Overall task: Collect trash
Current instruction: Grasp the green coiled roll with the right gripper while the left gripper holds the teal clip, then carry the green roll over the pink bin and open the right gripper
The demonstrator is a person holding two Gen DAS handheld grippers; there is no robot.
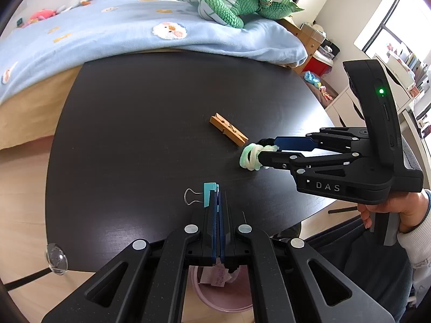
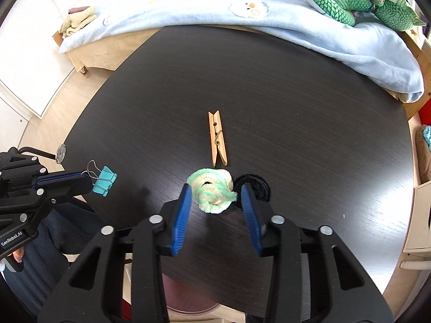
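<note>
A dark table (image 2: 296, 107) carries one wooden clothespin (image 2: 217, 140), one green-and-white fuzzy coil (image 2: 211, 189) and one black fuzzy coil (image 2: 254, 185) touching it. The right gripper (image 2: 216, 204) stands narrowed around the green-and-white coil, its blue pads (image 2: 181, 215) at either side; whether they press it cannot be told, and the clothespin lies just beyond. The left gripper (image 1: 216, 191) is clamped on one teal binder clip (image 1: 208, 195), above one pink bin (image 1: 215, 293)
</note>
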